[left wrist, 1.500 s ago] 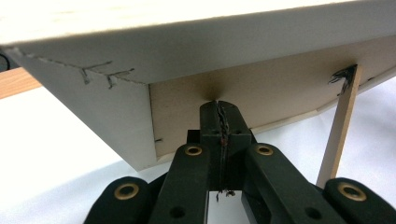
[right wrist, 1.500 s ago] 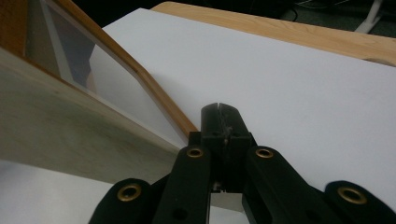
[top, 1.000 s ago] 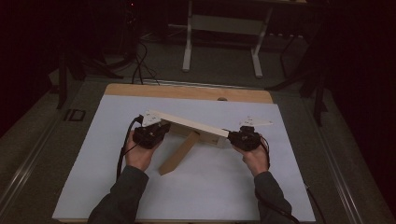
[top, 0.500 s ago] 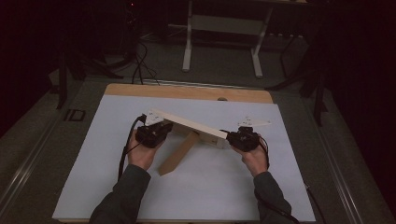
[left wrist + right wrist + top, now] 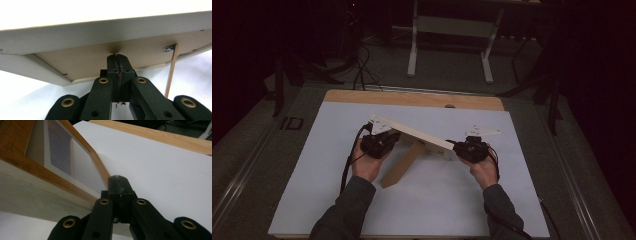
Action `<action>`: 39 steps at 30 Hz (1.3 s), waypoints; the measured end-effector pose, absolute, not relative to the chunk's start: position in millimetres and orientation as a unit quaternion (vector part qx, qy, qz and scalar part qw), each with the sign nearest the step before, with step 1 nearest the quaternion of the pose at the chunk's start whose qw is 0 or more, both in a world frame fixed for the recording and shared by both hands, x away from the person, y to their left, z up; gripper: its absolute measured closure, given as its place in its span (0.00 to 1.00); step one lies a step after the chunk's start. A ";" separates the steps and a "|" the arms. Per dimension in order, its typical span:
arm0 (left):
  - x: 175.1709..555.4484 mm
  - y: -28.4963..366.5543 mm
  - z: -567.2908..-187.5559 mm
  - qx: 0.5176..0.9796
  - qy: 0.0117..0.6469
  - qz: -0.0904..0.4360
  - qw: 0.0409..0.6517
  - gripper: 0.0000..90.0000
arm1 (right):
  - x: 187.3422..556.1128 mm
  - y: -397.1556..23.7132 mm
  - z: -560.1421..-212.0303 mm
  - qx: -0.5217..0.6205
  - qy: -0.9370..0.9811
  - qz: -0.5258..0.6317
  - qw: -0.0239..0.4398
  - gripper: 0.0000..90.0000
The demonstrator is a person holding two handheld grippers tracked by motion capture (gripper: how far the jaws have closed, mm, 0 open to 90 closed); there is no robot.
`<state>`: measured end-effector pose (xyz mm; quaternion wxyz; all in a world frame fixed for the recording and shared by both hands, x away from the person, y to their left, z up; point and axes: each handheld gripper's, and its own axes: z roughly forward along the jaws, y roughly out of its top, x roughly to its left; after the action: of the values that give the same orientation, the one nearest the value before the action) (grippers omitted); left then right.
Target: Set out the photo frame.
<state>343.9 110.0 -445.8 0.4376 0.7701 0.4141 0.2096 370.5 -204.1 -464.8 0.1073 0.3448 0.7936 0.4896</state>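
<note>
I work in what looks like a laboratory or a recording studio, not a home. My wooden table (image 5: 412, 98) is covered with a large white paper sheet (image 5: 337, 165) and stands lit in a dark room. Behind it, black cables (image 5: 362, 70) lie across the grey floor (image 5: 452, 75), near a white metal stand with two legs (image 5: 449, 30).

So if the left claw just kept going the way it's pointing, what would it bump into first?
Probably the picture frame: the shut left claw points at its brown backing, tips at or nearly on it; contact is hard to judge.
</note>
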 end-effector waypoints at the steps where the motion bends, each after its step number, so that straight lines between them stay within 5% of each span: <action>1: 343.7 109.3 -445.6 0.771 0.413 0.210 0.437 1.00 | 370.6 -204.0 -464.8 0.343 0.794 0.489 0.108 1.00; 39: 338.8 89.0 -438.6 0.779 0.394 0.199 0.444 1.00 | 364.7 -194.2 -463.5 0.325 0.808 0.481 0.106 1.00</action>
<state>338.8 89.0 -438.6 0.4442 0.7793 0.3945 0.1994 364.7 -194.2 -463.5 0.1059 0.3246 0.8075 0.4809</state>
